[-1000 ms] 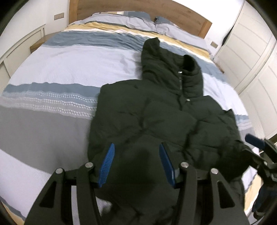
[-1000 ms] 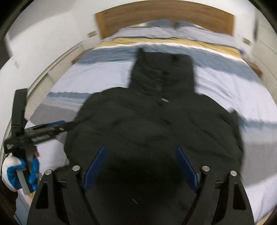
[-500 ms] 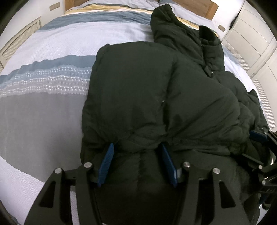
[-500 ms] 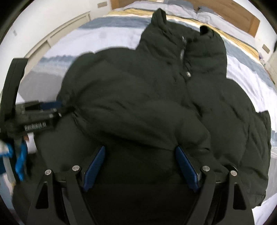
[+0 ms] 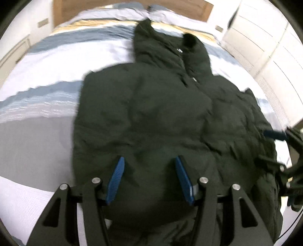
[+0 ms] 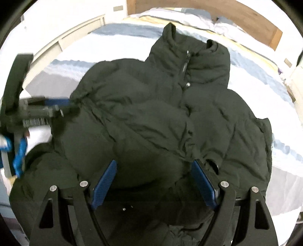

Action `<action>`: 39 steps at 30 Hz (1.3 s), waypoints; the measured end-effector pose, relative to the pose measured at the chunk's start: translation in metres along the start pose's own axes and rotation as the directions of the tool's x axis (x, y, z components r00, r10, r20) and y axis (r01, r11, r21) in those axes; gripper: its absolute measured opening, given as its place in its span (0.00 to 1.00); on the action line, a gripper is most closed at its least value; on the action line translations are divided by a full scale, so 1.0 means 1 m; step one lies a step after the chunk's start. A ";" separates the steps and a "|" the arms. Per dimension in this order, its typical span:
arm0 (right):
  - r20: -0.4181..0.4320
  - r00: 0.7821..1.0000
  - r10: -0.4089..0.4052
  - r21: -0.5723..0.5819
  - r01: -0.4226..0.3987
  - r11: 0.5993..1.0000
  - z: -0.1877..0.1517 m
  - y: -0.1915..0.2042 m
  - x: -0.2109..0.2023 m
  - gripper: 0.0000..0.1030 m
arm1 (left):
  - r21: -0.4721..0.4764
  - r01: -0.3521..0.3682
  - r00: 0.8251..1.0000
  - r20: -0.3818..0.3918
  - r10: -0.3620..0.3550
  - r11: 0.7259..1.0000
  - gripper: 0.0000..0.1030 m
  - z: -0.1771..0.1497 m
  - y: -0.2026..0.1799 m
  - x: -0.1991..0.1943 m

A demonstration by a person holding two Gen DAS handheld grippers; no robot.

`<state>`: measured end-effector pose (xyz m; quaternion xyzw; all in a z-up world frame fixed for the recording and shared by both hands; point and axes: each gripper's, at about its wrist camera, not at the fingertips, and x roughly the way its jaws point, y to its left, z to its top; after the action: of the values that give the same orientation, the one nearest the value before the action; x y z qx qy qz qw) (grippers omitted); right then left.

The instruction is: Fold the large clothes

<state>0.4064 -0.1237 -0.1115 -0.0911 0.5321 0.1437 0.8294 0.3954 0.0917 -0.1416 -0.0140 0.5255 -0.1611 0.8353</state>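
Left hand-held gripper (image 5: pixel 149 177) jaws apart above near hem of dark puffer jacket (image 5: pixel 161 117); right hand-held gripper (image 6: pixel 154 181) likewise apart, gripping nothing. Jacket lies on striped bed (image 5: pixel 37 98), hood toward far headboard (image 6: pixel 246 17).

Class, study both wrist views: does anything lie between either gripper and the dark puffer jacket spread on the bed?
Nothing visible does. The left gripper and the right gripper both have their jaws open right over the lower part of the jacket, with only the jacket's own fabric between the fingers. The striped bedding around it carries nothing else in view.
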 end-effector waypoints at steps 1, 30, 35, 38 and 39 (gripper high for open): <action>-0.005 1.000 -0.005 0.009 0.005 1.000 0.002 0.001 0.002 0.79 | -0.008 0.007 1.000 -0.003 -0.007 1.000 0.53 -0.004 -0.001 0.003; -0.062 0.998 -0.025 0.105 0.031 0.994 -0.073 -0.005 0.045 0.89 | 0.010 -0.104 0.993 0.050 0.104 0.994 0.59 -0.046 -0.012 0.021; -0.039 0.999 0.025 0.104 -0.021 0.994 -0.079 -0.009 0.043 0.89 | 0.008 -0.138 0.989 0.052 0.137 0.990 0.59 -0.046 -0.016 0.023; -0.035 0.998 0.050 0.092 -0.047 0.995 -0.080 -0.012 0.040 0.89 | 0.010 -0.144 0.989 0.048 0.143 0.990 0.59 -0.046 -0.017 0.024; -0.037 0.998 0.059 0.086 -0.056 0.995 -0.081 -0.012 0.039 0.89 | 0.010 -0.144 0.989 0.046 0.143 0.990 0.59 -0.045 -0.017 0.024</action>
<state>0.3567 -0.1545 -0.1807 -0.0432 0.5566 0.1428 0.8173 0.3605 0.0759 -0.1795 0.0257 0.5049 -0.1039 0.8565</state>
